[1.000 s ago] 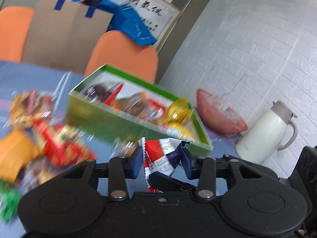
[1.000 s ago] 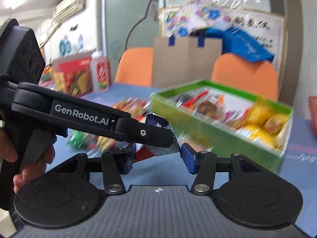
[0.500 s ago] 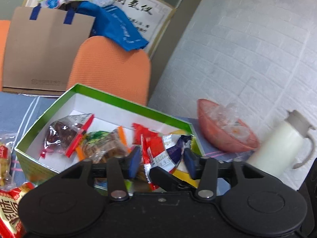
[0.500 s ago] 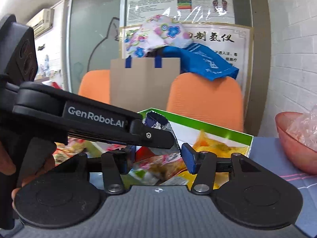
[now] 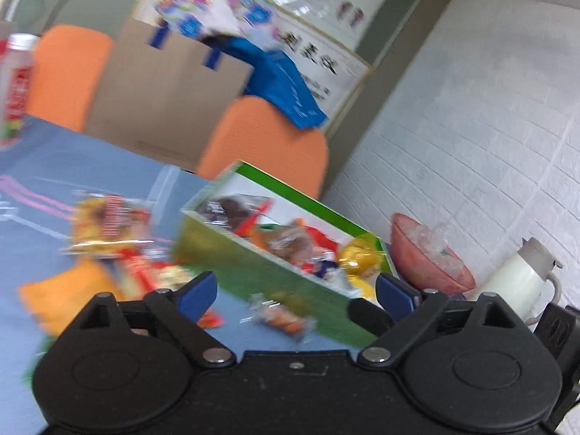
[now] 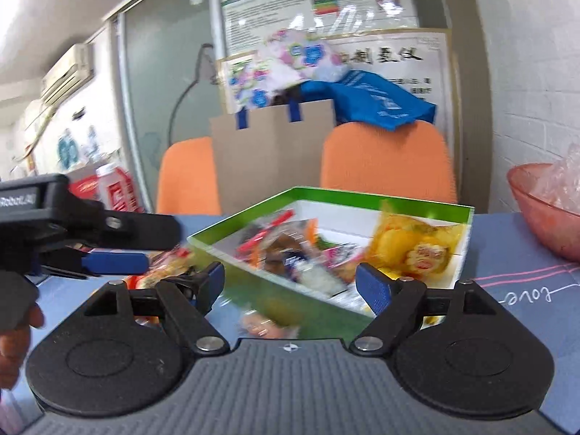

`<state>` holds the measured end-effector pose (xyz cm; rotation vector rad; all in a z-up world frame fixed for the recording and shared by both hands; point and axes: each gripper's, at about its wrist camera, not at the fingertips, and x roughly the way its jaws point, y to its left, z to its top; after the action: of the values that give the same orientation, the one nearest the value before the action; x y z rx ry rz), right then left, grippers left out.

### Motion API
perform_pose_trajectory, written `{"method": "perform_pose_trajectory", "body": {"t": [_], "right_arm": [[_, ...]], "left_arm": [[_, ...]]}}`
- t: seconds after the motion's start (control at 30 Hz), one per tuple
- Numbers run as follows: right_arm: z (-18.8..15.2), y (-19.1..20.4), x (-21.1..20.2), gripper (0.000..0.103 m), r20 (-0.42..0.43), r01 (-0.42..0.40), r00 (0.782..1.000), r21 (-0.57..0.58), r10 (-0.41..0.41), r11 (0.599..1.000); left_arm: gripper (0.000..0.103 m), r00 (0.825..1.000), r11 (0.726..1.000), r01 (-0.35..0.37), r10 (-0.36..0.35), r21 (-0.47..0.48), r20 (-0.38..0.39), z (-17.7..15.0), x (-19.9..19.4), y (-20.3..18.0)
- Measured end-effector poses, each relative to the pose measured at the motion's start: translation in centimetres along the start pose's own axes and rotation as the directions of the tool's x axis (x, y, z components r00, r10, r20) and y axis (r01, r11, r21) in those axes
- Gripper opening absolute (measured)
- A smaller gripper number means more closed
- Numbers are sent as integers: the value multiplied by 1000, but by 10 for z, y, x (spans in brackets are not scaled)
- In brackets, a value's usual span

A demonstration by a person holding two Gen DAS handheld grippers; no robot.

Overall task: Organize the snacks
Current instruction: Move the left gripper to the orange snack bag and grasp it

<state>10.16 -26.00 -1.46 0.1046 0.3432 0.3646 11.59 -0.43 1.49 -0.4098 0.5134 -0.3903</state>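
Note:
A green box with a white inside sits on the blue table and holds several snack packets, among them a red, white and blue packet and yellow packets. My left gripper is open and empty, back from the box's near wall. My right gripper is open and empty, just in front of the box. A small wrapped snack lies on the table against the box's front. The left gripper also shows in the right wrist view.
Loose snack packets and an orange bag lie left of the box. A pink bowl and a white thermos stand to the right by the wall. Orange chairs, a paper bag and a bottle are behind.
My left gripper has opened, and the red, white and blue packet it held now lies in the box. It has pulled back. My right gripper has also opened wider.

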Motion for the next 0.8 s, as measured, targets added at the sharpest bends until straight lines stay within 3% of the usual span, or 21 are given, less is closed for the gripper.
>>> {"method": "perform_pose_trajectory", "body": {"t": [0.17,0.3,0.5,0.67,0.73,0.77,0.8], "right_arm": [[-7,27,-4,103,-44,-113,993,-27,112,993],[-12,47,0,103,-79,-170,983,-13,168,985],[-20,78,2,103,-152,-241,960,-18,235,970],[-27,97,0,103,-192,-286,943,-46,272,957],[-30,100,1,103,-204,-294,939,-54,278,954],[-31,102,1,103,-212,-298,936,-54,280,953],[-32,103,2,103,-221,-303,933,-53,285,952]], "left_arm": [[103,990,988,-140,141,-61,22,6,-33,56],[103,982,976,-185,189,-116,24,20,-36,98],[103,982,965,-188,182,-184,-50,26,-5,146],[103,988,978,-122,104,-166,-110,13,6,143],[96,984,983,-128,111,-128,-137,5,6,135],[74,981,985,-131,112,-109,-161,2,6,130],[66,979,988,-114,93,-108,-181,-1,4,127]]}}
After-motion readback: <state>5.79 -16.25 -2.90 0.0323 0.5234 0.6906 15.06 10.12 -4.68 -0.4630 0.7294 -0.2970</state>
